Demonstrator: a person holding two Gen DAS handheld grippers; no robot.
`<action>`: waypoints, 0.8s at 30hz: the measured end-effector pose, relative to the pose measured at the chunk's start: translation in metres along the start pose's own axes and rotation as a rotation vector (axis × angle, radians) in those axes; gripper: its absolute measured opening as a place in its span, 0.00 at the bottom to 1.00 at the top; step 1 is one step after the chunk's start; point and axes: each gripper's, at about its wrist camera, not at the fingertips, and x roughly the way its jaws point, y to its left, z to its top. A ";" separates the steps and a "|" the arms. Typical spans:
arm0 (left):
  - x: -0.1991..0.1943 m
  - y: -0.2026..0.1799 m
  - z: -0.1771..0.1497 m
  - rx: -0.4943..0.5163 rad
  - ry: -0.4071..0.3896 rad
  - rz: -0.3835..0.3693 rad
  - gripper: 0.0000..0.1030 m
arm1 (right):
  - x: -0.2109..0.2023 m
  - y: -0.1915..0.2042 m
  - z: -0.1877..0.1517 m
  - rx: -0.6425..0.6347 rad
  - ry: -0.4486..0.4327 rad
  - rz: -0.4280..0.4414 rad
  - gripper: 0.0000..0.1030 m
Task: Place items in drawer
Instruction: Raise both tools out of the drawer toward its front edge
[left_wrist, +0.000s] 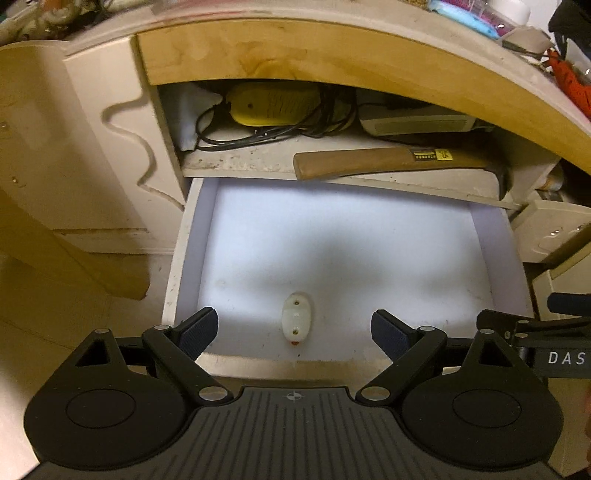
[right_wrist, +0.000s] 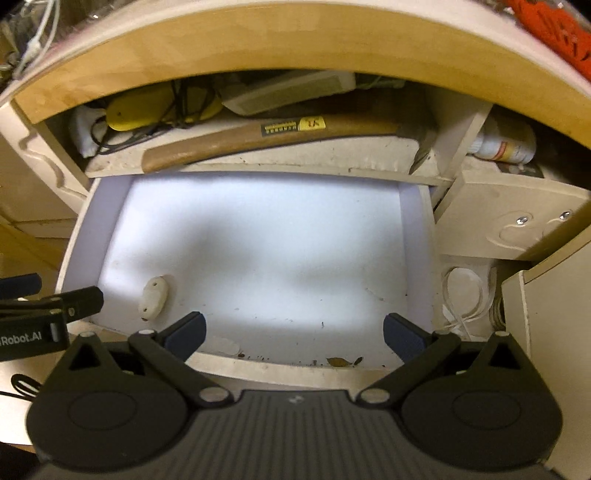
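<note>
Both my left gripper (left_wrist: 293, 328) and right gripper (right_wrist: 293, 332) gape, holding nothing. Small white oval plastic piece (left_wrist: 296, 320) lies inside open white drawer (left_wrist: 515, 258), near front. Risk: closing it could roll the piece.

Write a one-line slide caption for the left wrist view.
Open left claw over a pulled-out white drawer holding one small white oval piece, hammer on the shelf above.

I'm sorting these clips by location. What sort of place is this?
Probably a home workbench or utility desk in a cluttered room: a hammer and a yellow corded device lie on the shelf above an open white drawer, with odds and ends piled on the top.
</note>
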 end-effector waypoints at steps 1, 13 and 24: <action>-0.003 -0.001 -0.002 0.004 -0.006 0.001 0.89 | -0.004 0.002 -0.002 -0.003 -0.015 -0.001 1.00; -0.008 -0.001 -0.011 0.006 0.002 0.015 0.89 | -0.008 0.010 -0.015 -0.032 -0.048 -0.011 1.00; 0.010 0.000 -0.027 0.016 0.105 0.023 0.89 | 0.008 0.012 -0.032 -0.013 0.044 0.000 1.00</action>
